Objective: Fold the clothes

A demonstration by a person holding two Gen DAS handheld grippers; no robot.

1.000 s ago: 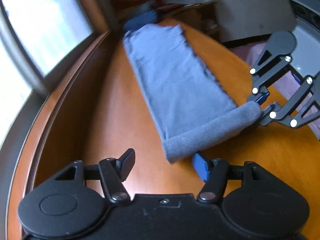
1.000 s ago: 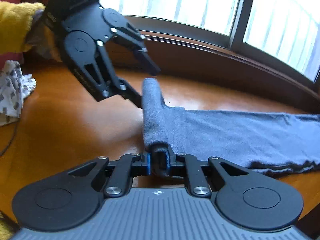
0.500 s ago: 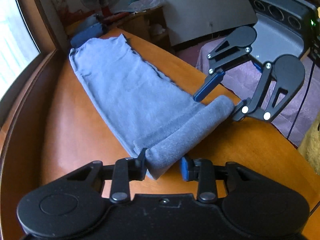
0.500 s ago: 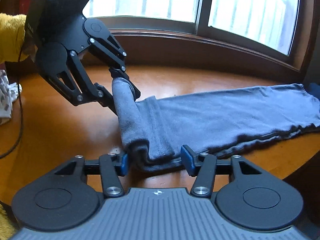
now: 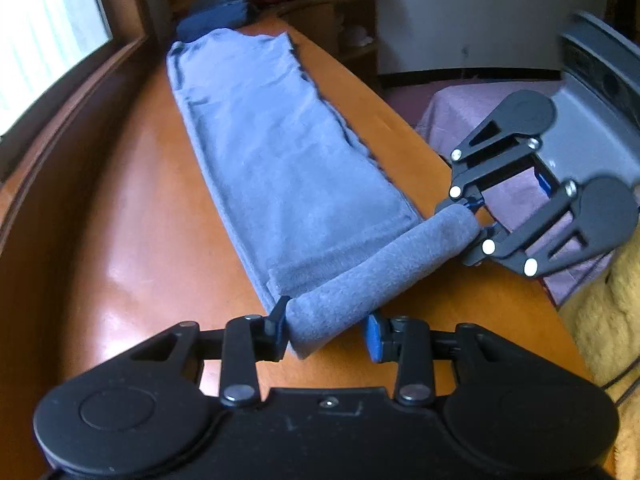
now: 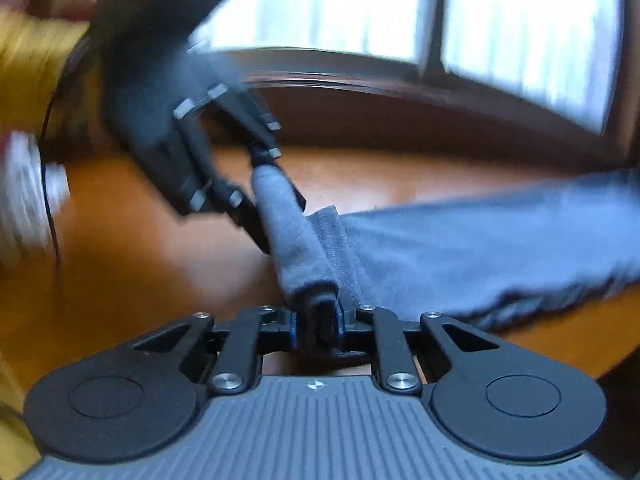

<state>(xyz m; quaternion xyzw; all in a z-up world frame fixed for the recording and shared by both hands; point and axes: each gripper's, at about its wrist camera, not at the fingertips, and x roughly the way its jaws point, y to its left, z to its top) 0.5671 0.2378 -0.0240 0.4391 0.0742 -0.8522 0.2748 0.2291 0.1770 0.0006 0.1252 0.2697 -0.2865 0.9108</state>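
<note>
Item: blue-grey garment (image 5: 276, 160), laid lengthwise along an orange-brown wooden bench (image 5: 120, 220) beside a window (image 5: 48, 32); near end wound into a tight roll (image 5: 380, 272) lying across the garment's width

Left tool (image 5: 326, 330): at the roll's near end in the left wrist view; jaws opening; black left finger touching the fabric, blue right pad (image 5: 374, 338) standing clear of it; roll end lies between the two

Right tool (image 6: 316, 326): jaws closing, pinched on the roll's other end, with bunched cloth pressed between the blue pads; seen from the left wrist view at the bench's right edge (image 5: 476, 216)

Also present: yellow fuzzy sleeve (image 6: 28, 64), purple-covered surface (image 5: 472, 120) beyond the bench, dark blue folded item (image 5: 216, 20) at the far end; right wrist view heavily motion-blurred
</note>
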